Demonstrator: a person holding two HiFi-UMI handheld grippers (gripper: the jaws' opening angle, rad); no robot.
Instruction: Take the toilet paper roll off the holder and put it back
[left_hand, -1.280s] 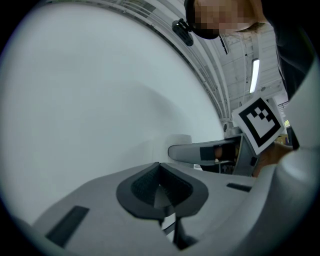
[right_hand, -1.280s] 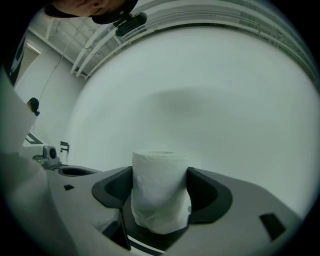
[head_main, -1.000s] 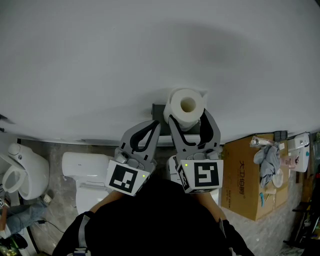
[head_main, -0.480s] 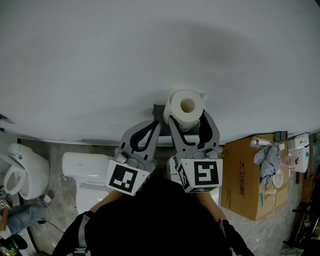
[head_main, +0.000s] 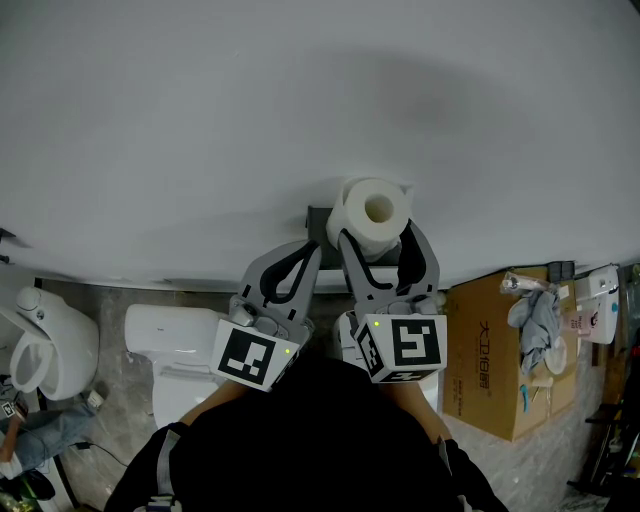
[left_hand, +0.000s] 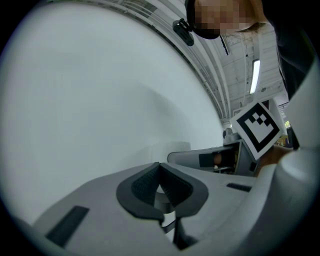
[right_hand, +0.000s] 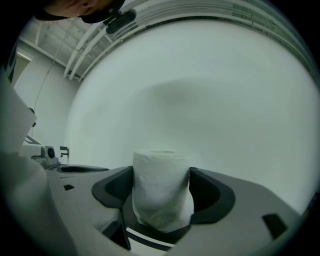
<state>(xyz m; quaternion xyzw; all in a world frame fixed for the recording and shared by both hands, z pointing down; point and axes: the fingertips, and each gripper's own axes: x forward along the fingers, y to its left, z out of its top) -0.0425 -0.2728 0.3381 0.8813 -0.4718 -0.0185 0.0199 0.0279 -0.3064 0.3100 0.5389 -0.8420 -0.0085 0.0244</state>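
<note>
Presently the right gripper (head_main: 378, 242) is clamped on the toilet paper roll (right_hand: 161, 189). In the right gripper view its dark fingers (right_hand: 118, 188) press both sides of the roll, which stands upright between them. From the head view the roll sits close to the white wall (head_main: 200, 120), its hollow core facing the camera. It is just beside the right edge of the dark holder (head_main: 317, 221). Whether the roll rests on the holder's arm cannot be confirmed, as the roll covers that part.

The left gripper (head_main: 306, 250) is beside the right one, below the holder's left edge. In the left gripper view its fingers (left_hand: 141, 186) are pressed together at the tips with nothing between them, and they point at bare wall.

On the floor below, a white toilet (head_main: 165, 338) stands at the left. A cardboard box (head_main: 488, 350) stands at the right, with a crumpled cloth (head_main: 535, 318) on its top.
</note>
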